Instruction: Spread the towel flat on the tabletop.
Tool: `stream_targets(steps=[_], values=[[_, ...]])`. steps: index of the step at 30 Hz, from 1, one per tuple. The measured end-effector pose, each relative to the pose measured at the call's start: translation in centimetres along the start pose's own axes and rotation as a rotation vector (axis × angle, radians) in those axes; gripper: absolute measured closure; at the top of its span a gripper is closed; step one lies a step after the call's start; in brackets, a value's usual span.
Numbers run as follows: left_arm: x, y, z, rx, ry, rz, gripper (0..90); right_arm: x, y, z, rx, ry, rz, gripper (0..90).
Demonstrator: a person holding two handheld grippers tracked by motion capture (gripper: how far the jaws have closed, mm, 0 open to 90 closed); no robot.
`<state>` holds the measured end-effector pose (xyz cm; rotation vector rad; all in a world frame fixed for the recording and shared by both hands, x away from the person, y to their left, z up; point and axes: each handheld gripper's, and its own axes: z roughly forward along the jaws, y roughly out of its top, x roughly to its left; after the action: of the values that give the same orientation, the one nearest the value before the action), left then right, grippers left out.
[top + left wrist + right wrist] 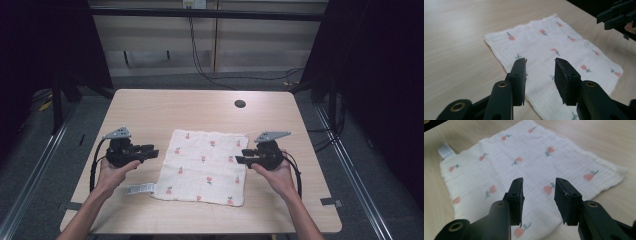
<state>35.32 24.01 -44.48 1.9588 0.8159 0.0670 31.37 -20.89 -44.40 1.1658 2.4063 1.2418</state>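
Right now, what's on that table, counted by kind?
Cloth, white with pink flowers, a label at one corner: 1
Hand-held grippers, both open, left gripper and right gripper: 2
Round hole in the table: 1
Total: 4

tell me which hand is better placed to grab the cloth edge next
Right, marginally: the right tongs already sit over the cloth edge, while the left tongs stop just short. Both are open.
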Motion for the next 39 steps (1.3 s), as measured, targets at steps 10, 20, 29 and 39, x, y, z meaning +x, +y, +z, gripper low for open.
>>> stream_targets(steps=[10, 20, 29, 39], values=[[-3.3, -2.1, -3.1, -0.012, -0.081, 0.027, 61.7, 4.4, -5.0, -1.7, 0.103, 0.083, -0.046, 63.8], [-4.8, -4.1, -2.6, 0.025, -0.081, 0.085, 59.3, 5.6, -7.8, -0.4, 0.139, 0.074, -0.069, 59.1], [-4.2, -5.9, -1.3, 0.114, -0.060, 0.068, 60.5, 7.1, -8.3, -0.1, 0.167, 0.039, -0.178, 68.9], [-5.5, -6.9, 1.7, 0.278, -0.091, 0.149, 59.9, 6.2, -8.4, -0.6, 0.172, 0.047, -0.126, 84.6]])
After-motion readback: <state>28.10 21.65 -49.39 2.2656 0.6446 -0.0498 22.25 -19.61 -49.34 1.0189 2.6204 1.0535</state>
